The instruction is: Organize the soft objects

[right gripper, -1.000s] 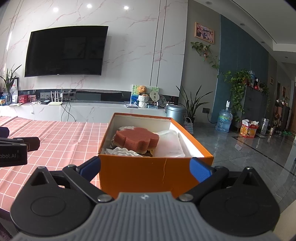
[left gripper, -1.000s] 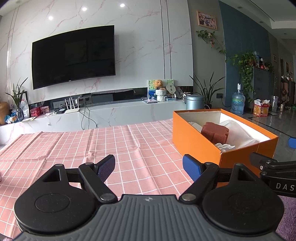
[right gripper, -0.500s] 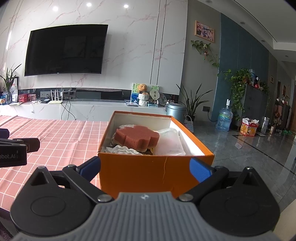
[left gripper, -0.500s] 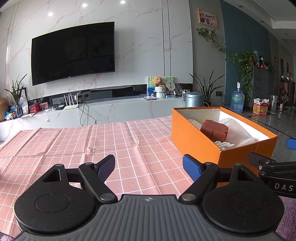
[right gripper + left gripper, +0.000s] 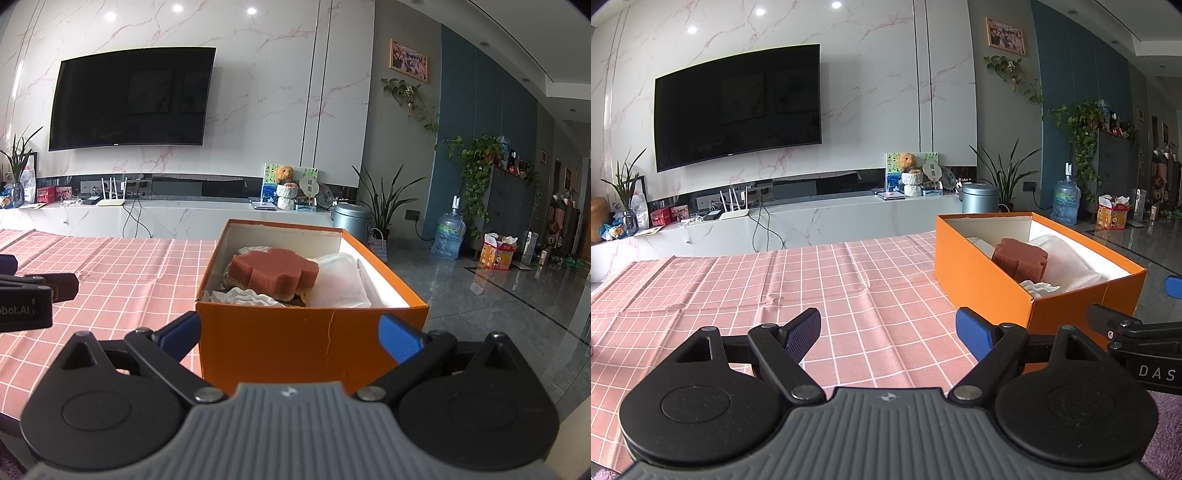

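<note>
Sponge tops orange box; items beneath mostly hidden.

Left tool and right tool both gape wide, holding nothing.

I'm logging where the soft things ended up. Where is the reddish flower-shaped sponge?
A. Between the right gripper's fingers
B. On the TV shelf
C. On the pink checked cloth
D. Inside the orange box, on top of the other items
D: the sponge lies in the orange box, on top of the other items, while both grippers are open and empty.
</note>
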Tool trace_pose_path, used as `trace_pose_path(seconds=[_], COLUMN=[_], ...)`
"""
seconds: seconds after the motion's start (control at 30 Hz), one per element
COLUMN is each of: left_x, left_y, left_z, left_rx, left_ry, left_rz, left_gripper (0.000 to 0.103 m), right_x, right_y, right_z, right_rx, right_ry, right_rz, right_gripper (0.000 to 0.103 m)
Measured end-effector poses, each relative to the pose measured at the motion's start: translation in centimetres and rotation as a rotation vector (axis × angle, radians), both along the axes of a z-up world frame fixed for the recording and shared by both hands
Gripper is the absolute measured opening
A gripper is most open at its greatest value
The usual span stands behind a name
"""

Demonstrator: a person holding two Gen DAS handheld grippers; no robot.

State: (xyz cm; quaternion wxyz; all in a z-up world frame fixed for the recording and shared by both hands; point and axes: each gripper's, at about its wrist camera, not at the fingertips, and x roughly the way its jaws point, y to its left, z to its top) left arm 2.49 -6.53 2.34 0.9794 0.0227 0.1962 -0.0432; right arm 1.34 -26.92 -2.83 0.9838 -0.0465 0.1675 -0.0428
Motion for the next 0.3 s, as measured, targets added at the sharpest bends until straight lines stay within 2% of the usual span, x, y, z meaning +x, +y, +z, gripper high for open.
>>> trace_pose_path(seconds=[0.3], left_x=[-0.03], left_y=[-0.06], left_z=[0.06], left_rx=[-0.001], left_ry=[0.004], left_rz=[0.001], left_gripper=[0.097], right_x=[0.1], right_y=[-0.04], right_z=[-0.1], right_rx=[0.0], right_ry=[0.003], right_rz=[0.001], right_gripper=[0.1])
